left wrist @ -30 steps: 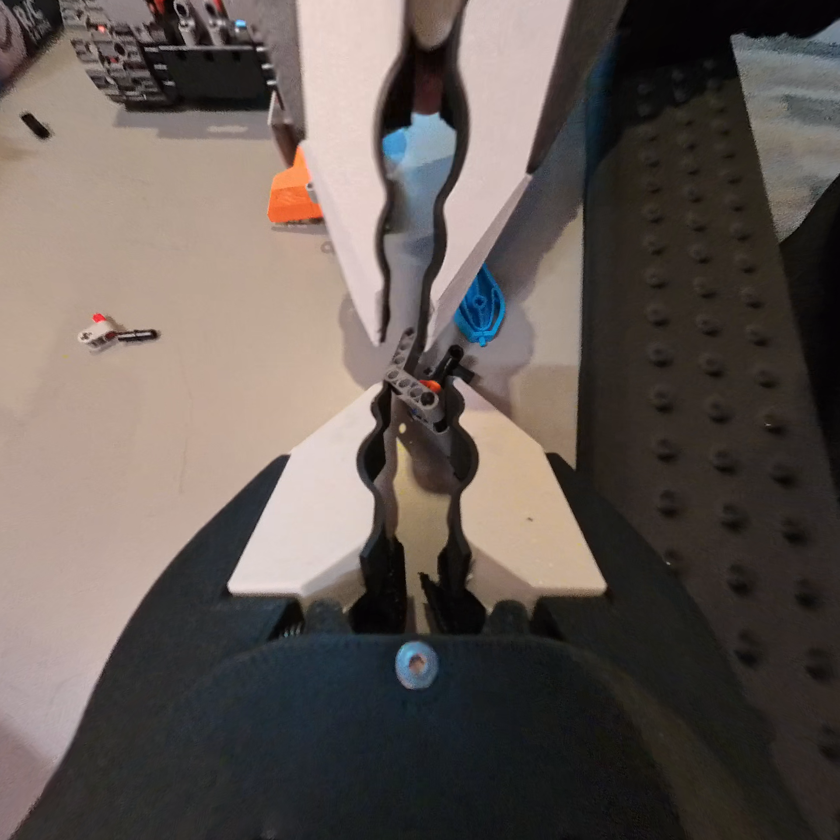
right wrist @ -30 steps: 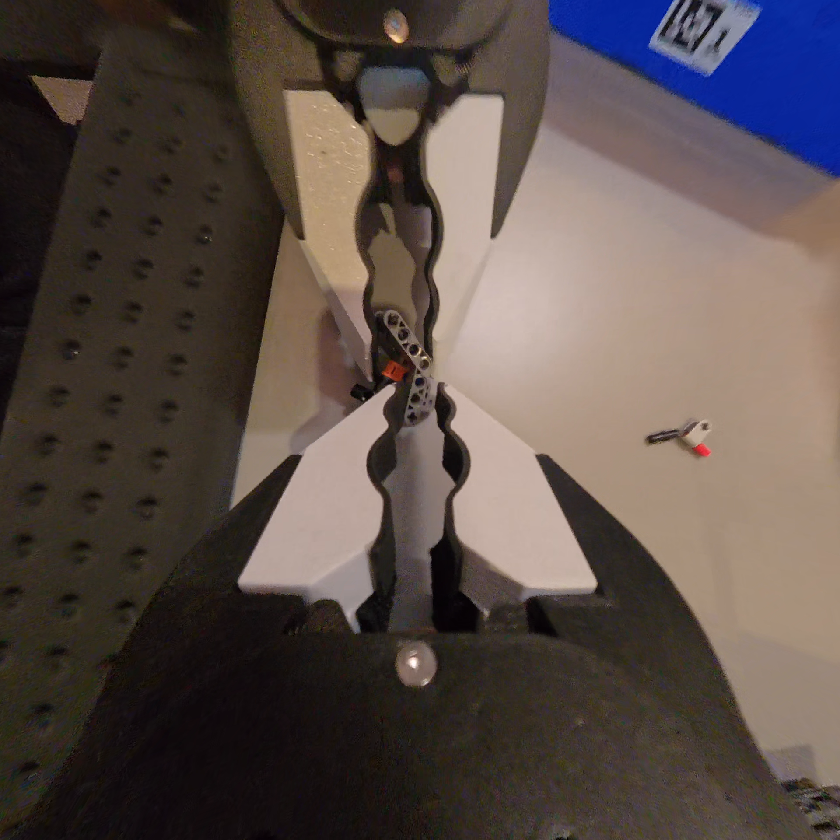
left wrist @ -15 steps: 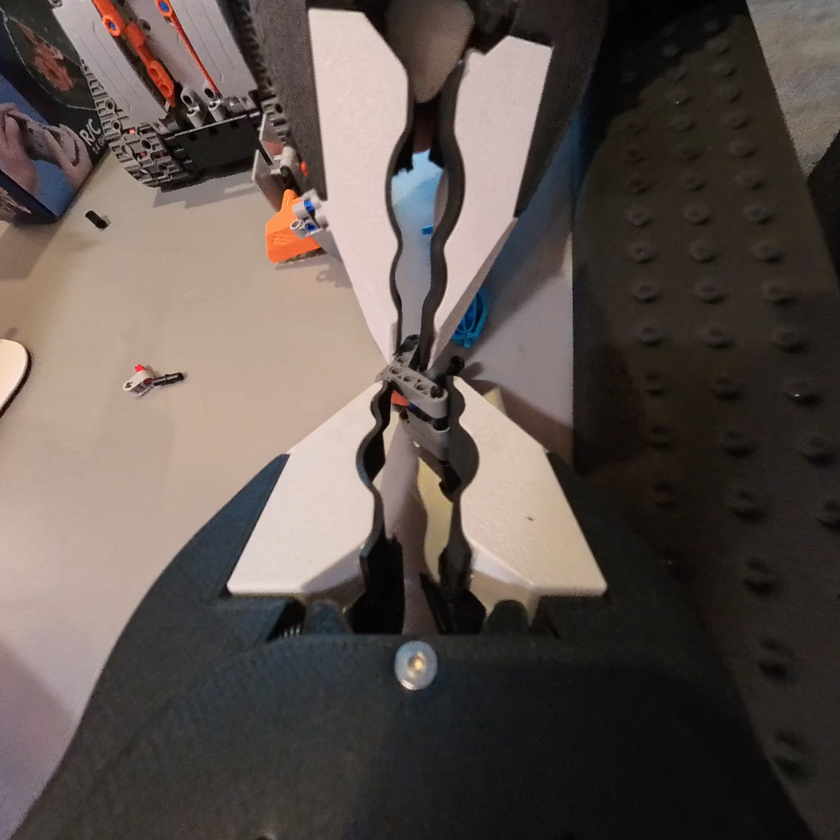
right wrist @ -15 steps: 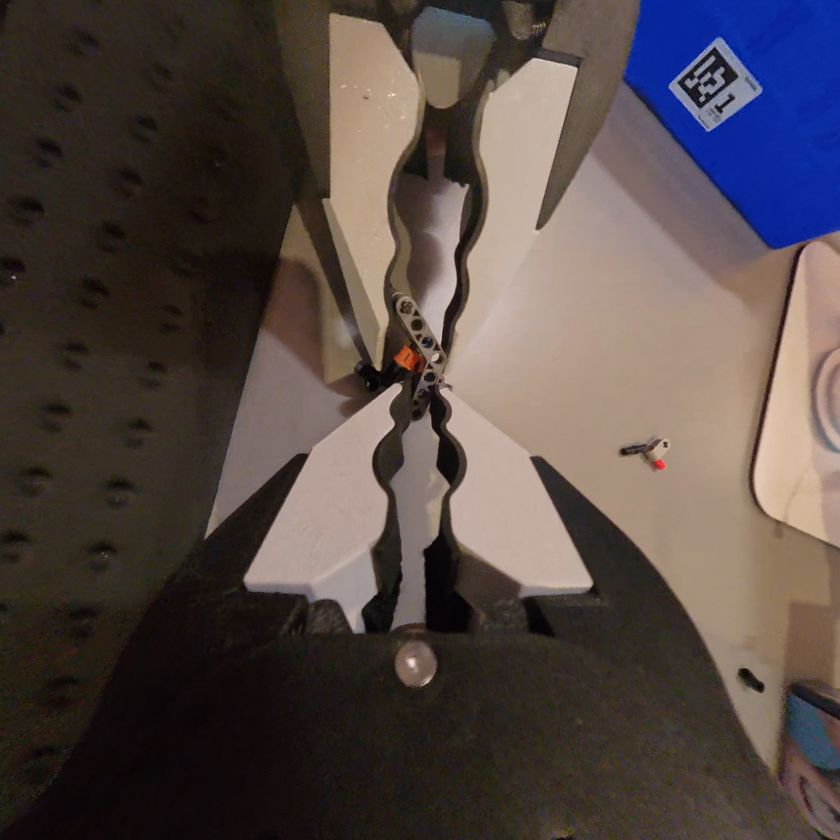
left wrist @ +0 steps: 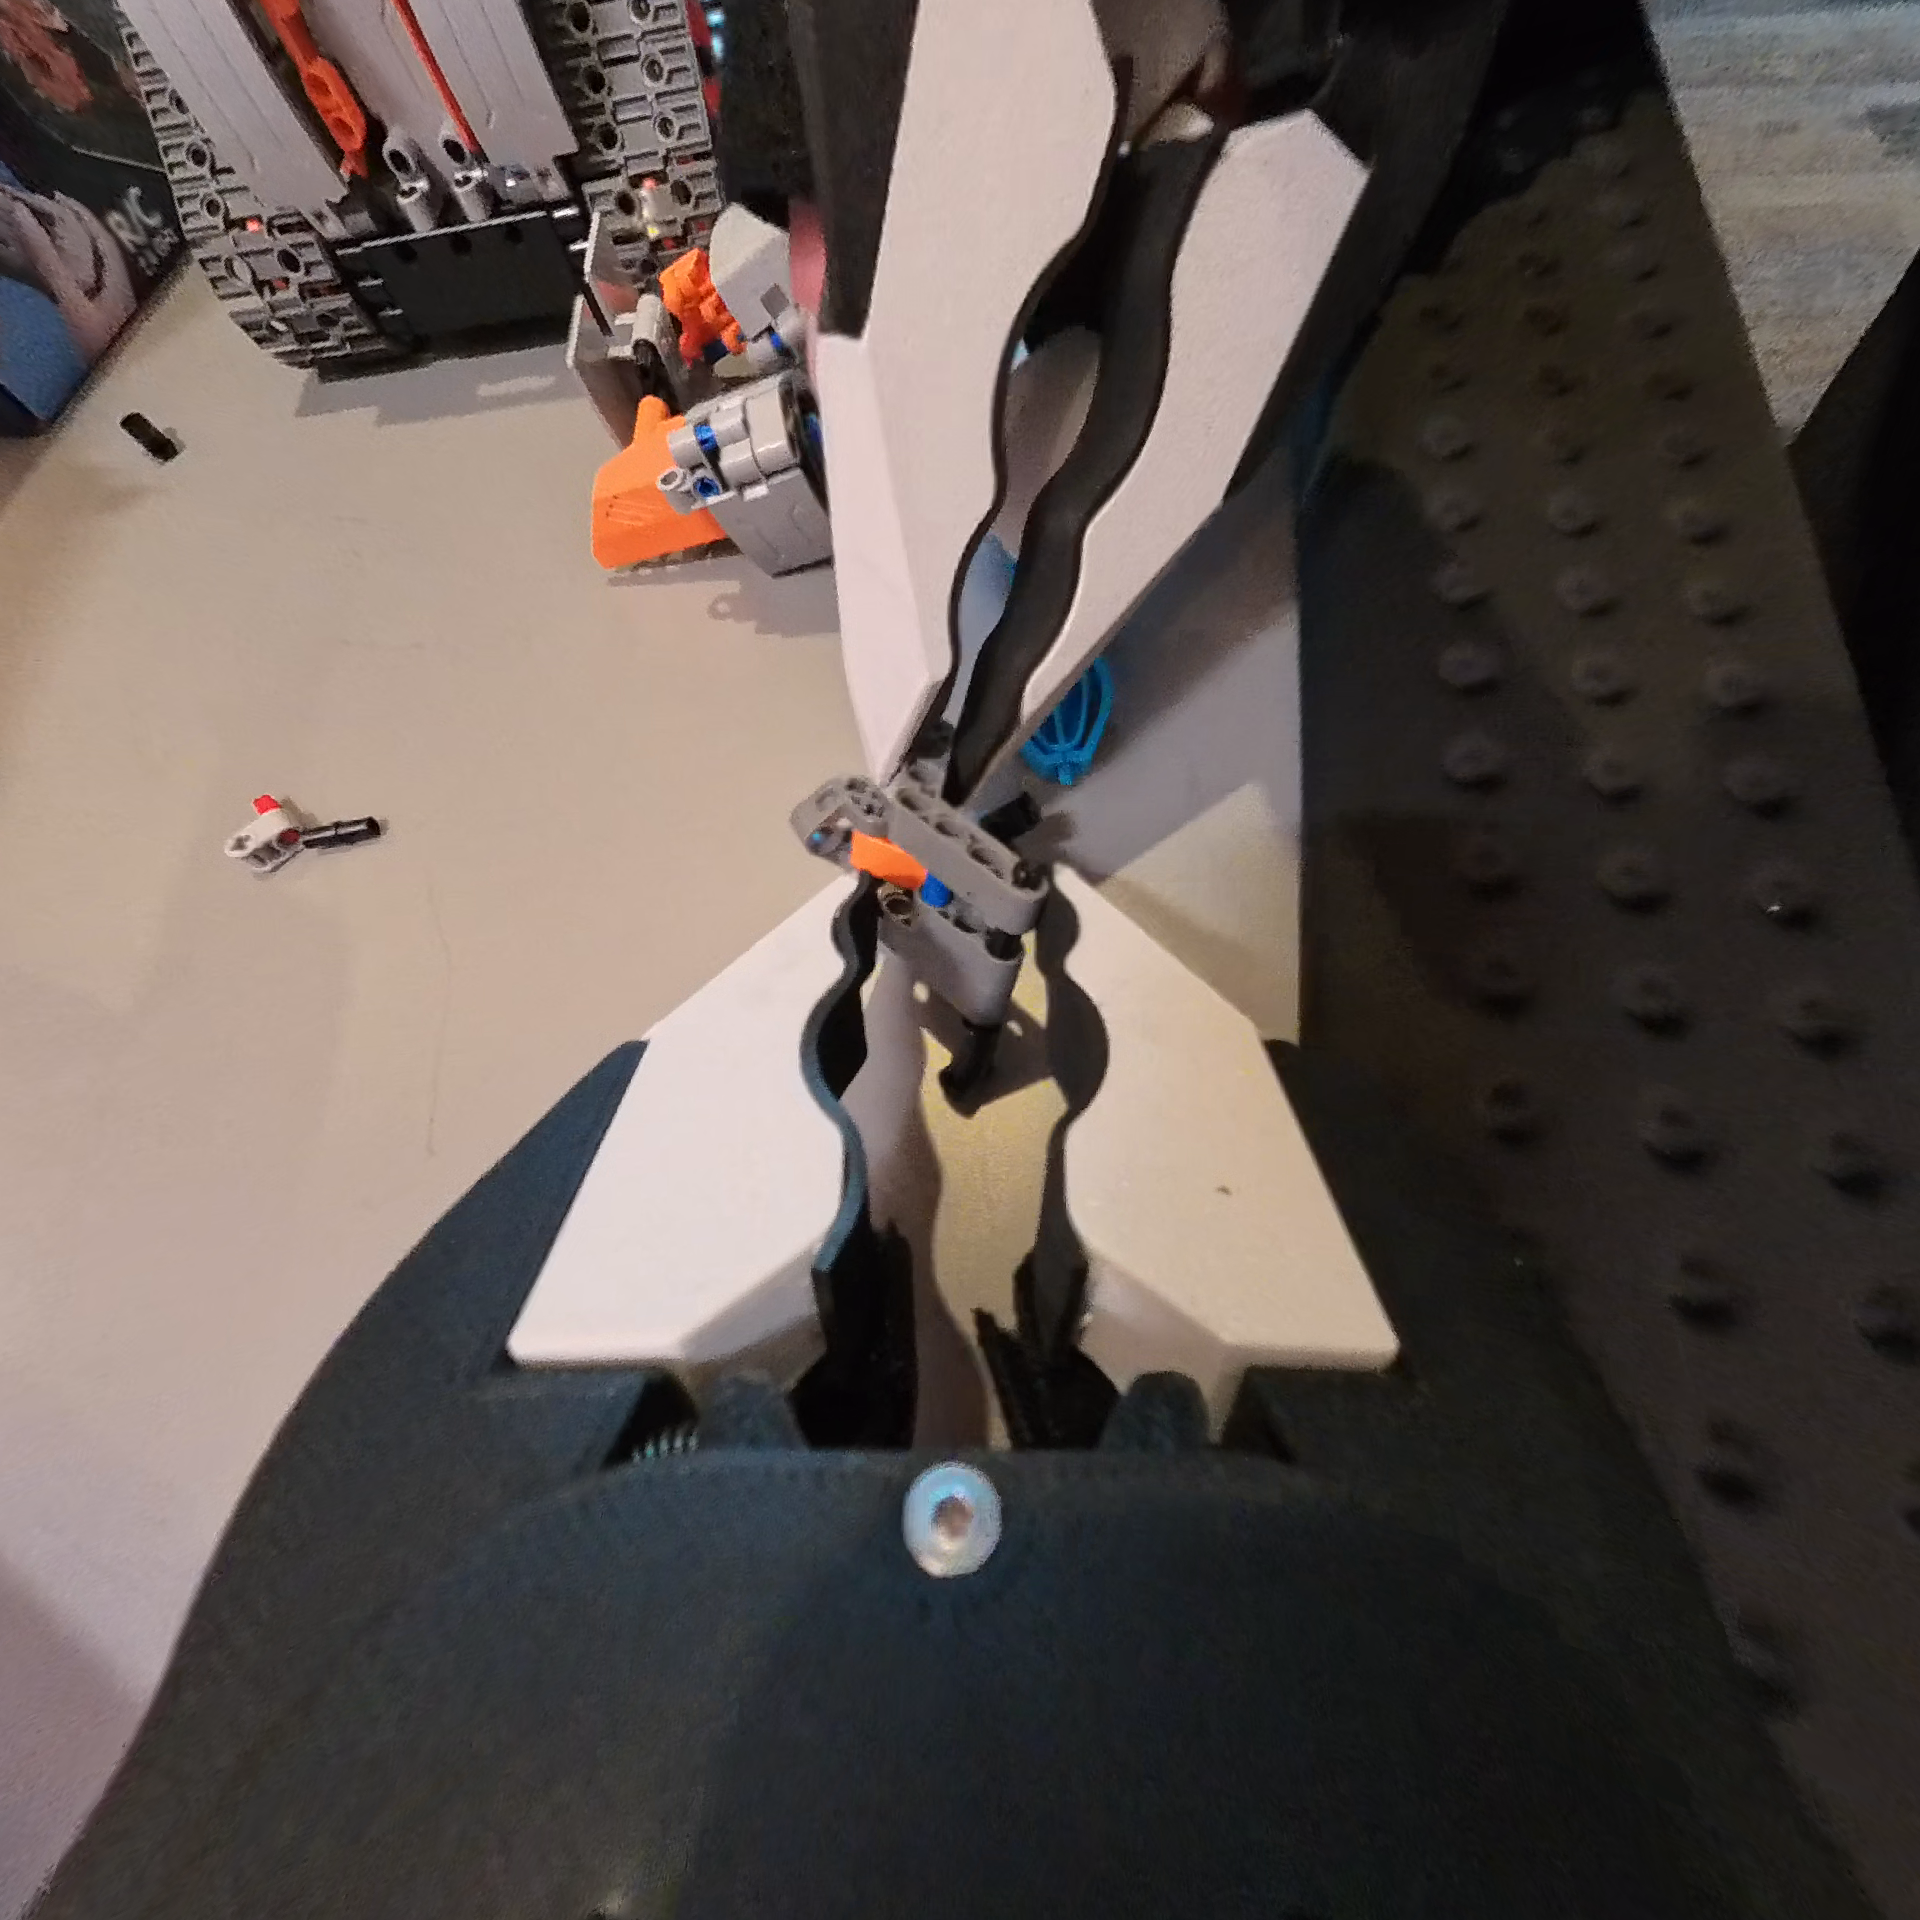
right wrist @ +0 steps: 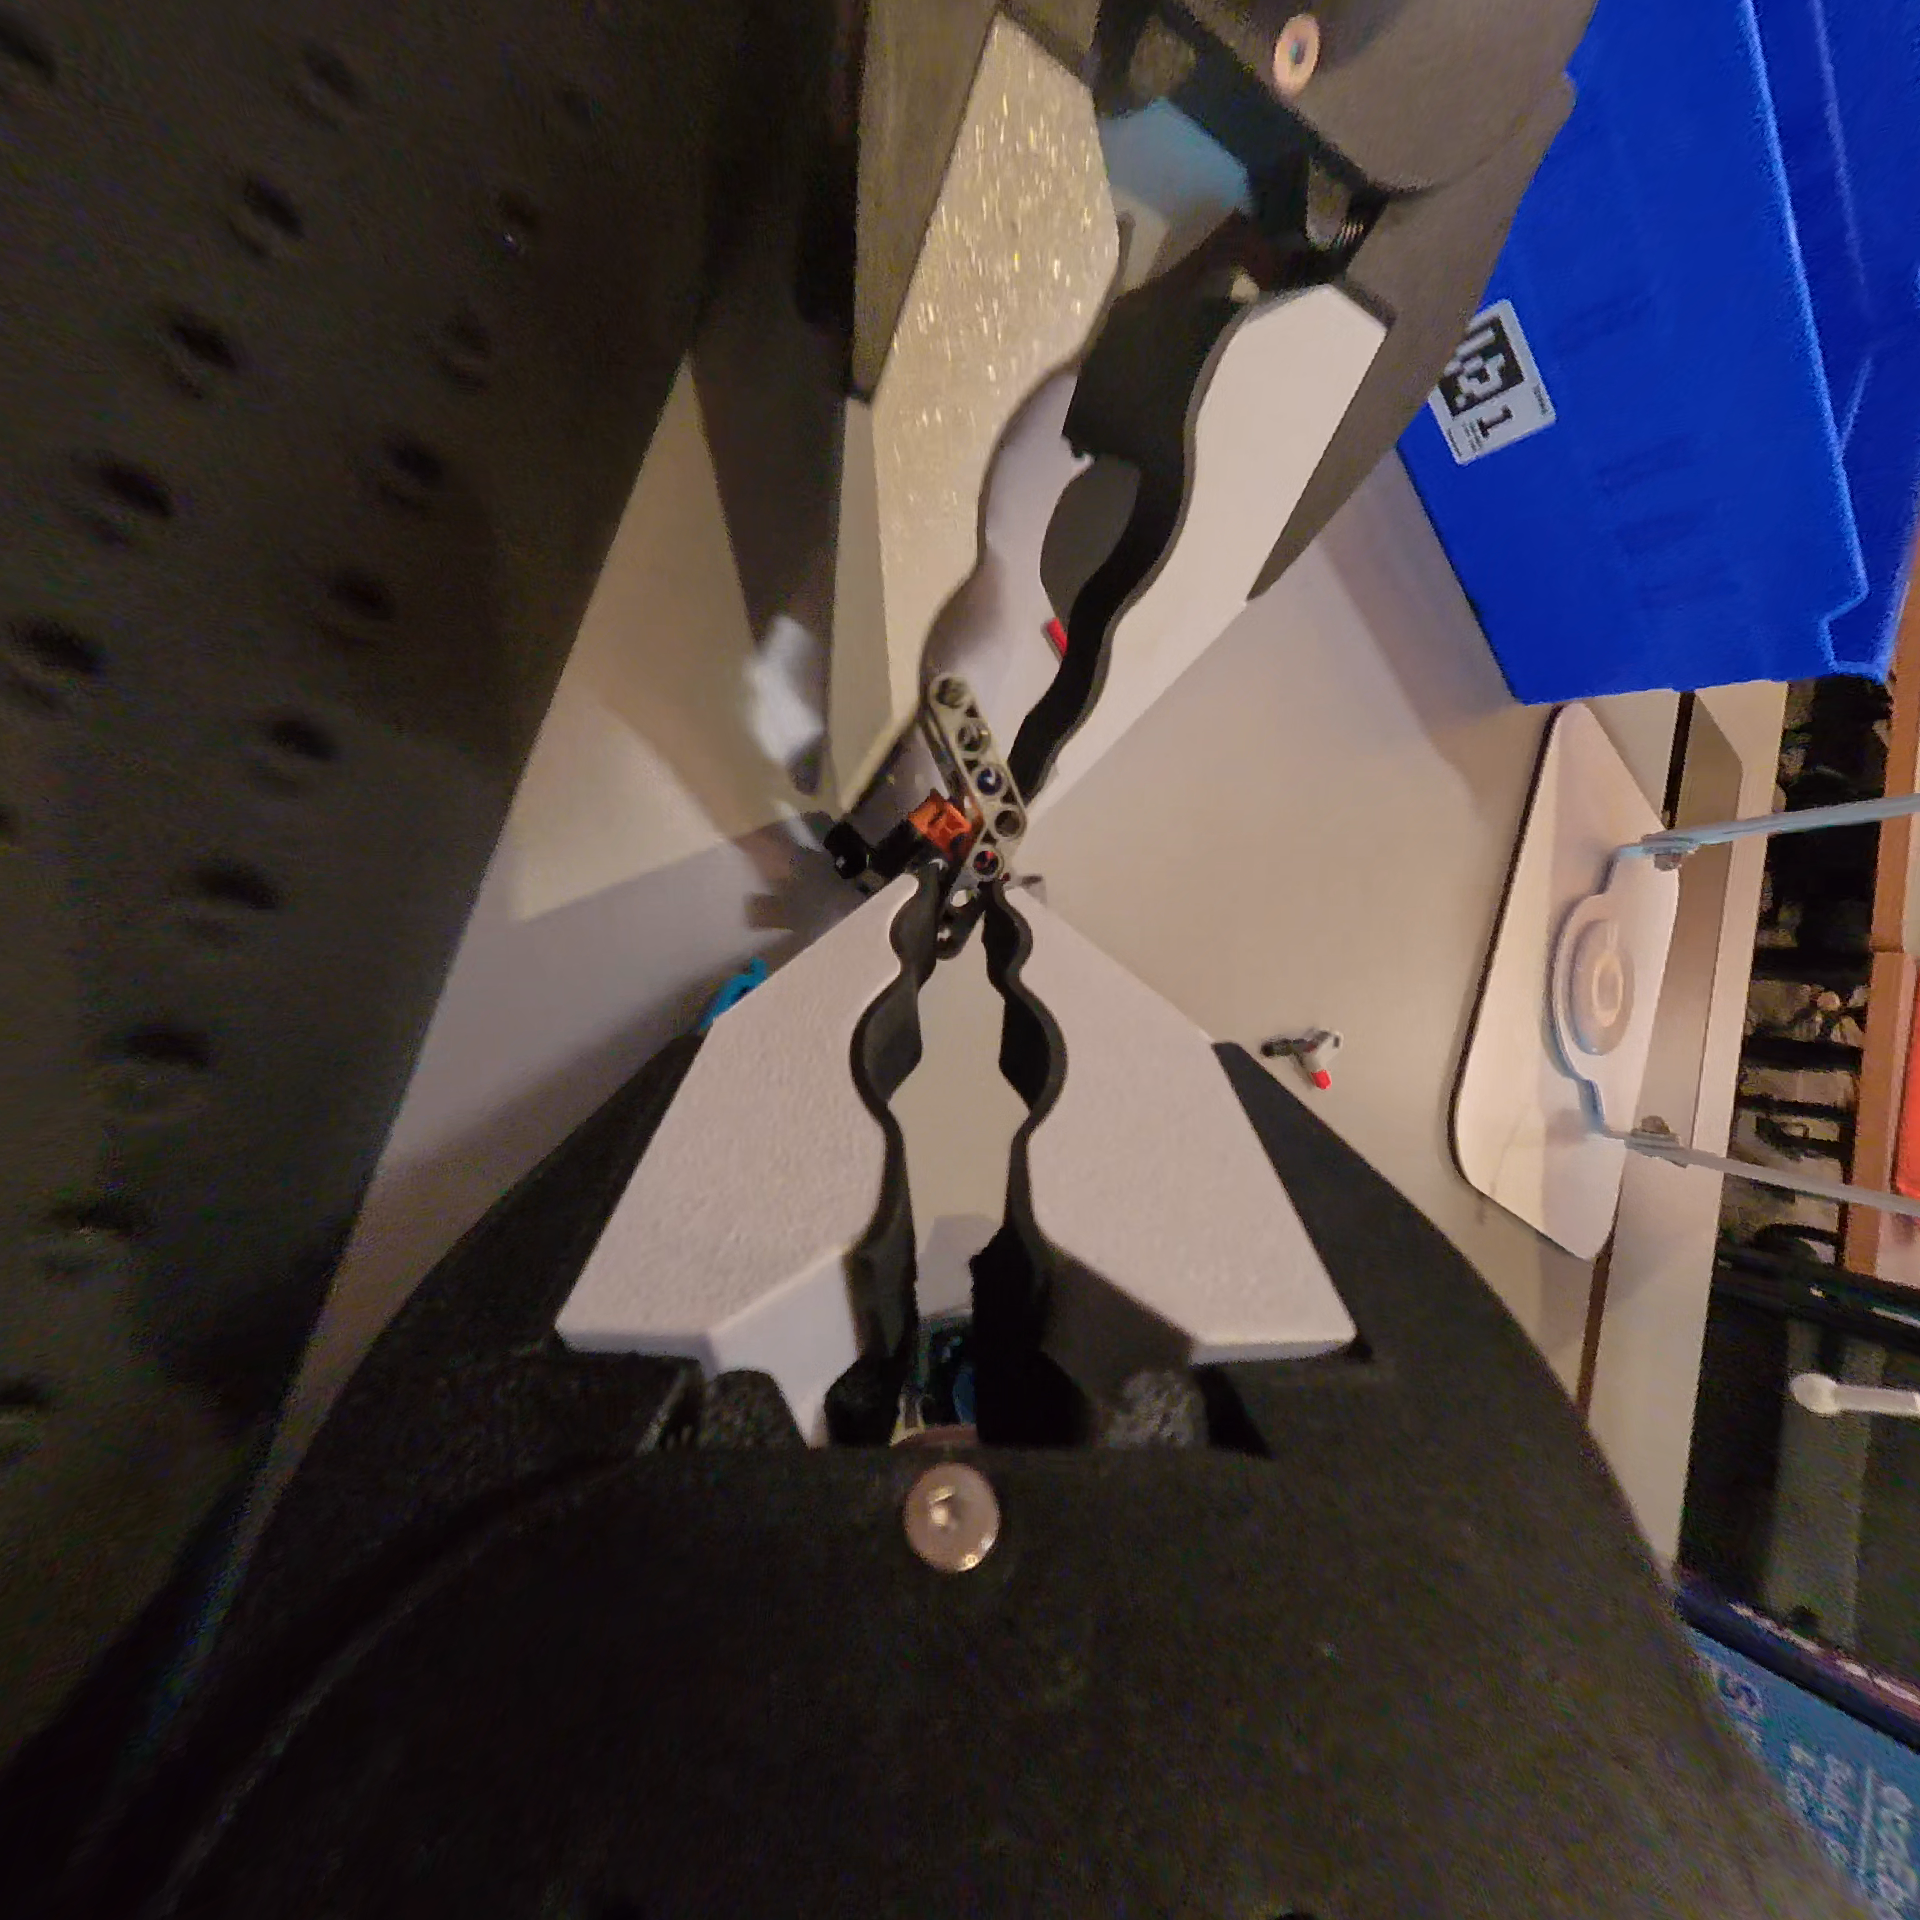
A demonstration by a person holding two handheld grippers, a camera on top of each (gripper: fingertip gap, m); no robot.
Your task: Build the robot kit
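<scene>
A small grey holed-beam assembly (left wrist: 940, 842) with an orange part (left wrist: 883, 857) and blue pins hangs above the beige table (left wrist: 416, 1039), between my two grippers. My left gripper (left wrist: 940, 925) is shut on its near end. The right gripper reaches in from the top of the left wrist view, its fingertips (left wrist: 925, 727) pinching the far end. In the right wrist view the right gripper (right wrist: 951, 899) is shut on the lower end of the assembly (right wrist: 977, 769), and the left gripper's fingers (right wrist: 997, 416) come down from above.
A small white, red and black pin piece (left wrist: 296, 826) lies on the table, also in the right wrist view (right wrist: 1304, 1049). A tracked model (left wrist: 416, 177), an orange-and-grey subassembly (left wrist: 707, 468) and a blue part (left wrist: 1070, 717) stand behind. A blue bin (right wrist: 1714, 364) and white board (right wrist: 1558, 987) are at right. Both grippers' tips are close together, under 4 cm apart.
Both grippers have kept hold of the assembly and moved together with it. The assembly has turned, showing more of its grey beams. The right gripper has tilted against the left.
</scene>
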